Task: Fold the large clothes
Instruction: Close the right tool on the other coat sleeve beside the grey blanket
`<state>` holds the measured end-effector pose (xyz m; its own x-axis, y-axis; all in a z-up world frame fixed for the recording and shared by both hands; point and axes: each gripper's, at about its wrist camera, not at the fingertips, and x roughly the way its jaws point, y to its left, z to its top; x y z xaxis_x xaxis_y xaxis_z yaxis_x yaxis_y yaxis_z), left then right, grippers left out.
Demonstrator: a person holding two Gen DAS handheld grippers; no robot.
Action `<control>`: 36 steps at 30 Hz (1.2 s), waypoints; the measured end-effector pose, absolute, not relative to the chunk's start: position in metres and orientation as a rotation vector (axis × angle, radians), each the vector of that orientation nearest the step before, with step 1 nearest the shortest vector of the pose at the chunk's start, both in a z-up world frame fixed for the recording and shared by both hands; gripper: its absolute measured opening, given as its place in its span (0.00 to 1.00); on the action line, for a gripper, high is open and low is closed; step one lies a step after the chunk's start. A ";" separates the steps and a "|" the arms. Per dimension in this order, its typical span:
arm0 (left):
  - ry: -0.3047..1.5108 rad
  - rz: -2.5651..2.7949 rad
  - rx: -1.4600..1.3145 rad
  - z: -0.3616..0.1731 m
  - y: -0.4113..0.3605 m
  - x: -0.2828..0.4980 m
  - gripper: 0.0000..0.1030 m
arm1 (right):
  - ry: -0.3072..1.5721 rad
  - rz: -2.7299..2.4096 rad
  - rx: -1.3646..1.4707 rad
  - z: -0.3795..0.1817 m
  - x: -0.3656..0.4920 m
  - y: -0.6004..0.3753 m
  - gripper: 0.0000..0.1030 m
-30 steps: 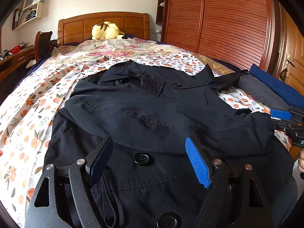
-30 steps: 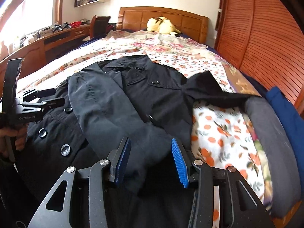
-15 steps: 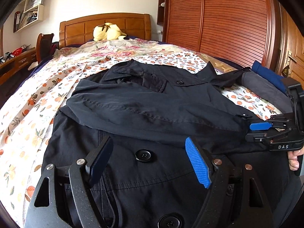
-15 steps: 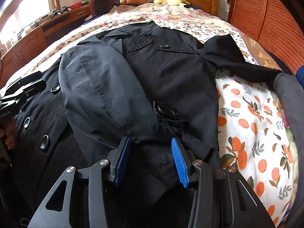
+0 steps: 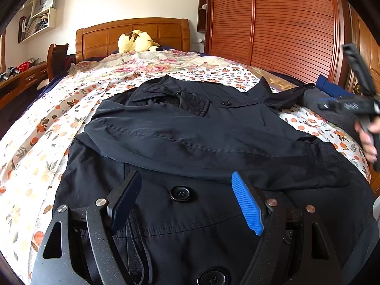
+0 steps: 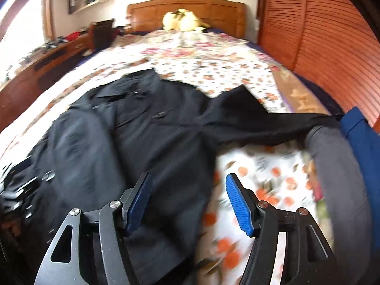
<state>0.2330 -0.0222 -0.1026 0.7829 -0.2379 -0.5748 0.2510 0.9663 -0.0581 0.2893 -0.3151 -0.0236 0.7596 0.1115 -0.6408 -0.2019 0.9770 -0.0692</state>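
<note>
A large black coat (image 5: pixel 190 130) lies buttoned side up on the bed. One sleeve (image 5: pixel 201 142) is folded across its chest. The other sleeve (image 6: pixel 273 123) stretches out to the right. My left gripper (image 5: pixel 185 178) hangs open just over the coat's front, with a black button (image 5: pixel 181 193) showing between its fingers. My right gripper (image 6: pixel 188 178) hovers over the coat's right edge and the sheet. Its jaws are opening and its pads press on nothing. In the left wrist view the right gripper (image 5: pixel 327 103) is a blur at the right edge, held by a hand.
The bed has a floral sheet (image 5: pixel 47 130), a wooden headboard (image 5: pixel 133 33) and a yellow plush toy (image 5: pixel 136 44). Folded grey (image 6: pixel 337 166) and blue (image 6: pixel 363 137) clothes lie along the right edge. A slatted wardrobe (image 5: pixel 273 23) stands right, a desk (image 6: pixel 35 71) left.
My right gripper has drawn off to the right from the end of the folded sleeve, and its jaws stand wider. The sleeve stays across the coat. The left gripper has not moved.
</note>
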 end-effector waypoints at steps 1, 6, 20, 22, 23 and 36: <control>0.617 -0.264 0.022 -0.103 -0.022 0.233 0.77 | 0.691 0.151 -0.136 -0.024 0.298 -0.319 0.64; 0.618 -0.265 0.021 -0.103 -0.022 0.233 0.77 | 0.718 0.041 -0.116 -0.030 0.346 -0.334 0.64; 0.632 -0.274 0.015 -0.105 -0.022 0.236 0.77 | 0.805 -0.083 0.082 -0.048 0.426 -0.374 0.64; 0.635 -0.273 0.019 -0.106 -0.023 0.237 0.77 | 0.820 -0.093 0.117 -0.053 0.437 -0.381 0.64; 0.636 -0.273 0.022 -0.106 -0.024 0.237 0.77 | 0.825 -0.094 0.137 -0.056 0.442 -0.385 0.64; 0.647 -0.270 0.039 -0.108 -0.029 0.240 0.77 | 0.675 -0.053 -0.009 -0.025 0.451 -0.367 0.04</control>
<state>0.2400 -0.0290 -0.1084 0.7644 -0.2362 -0.5999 0.2604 0.9643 -0.0478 0.4511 -0.3673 -0.0247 0.7792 -0.0524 -0.6246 0.0465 0.9986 -0.0258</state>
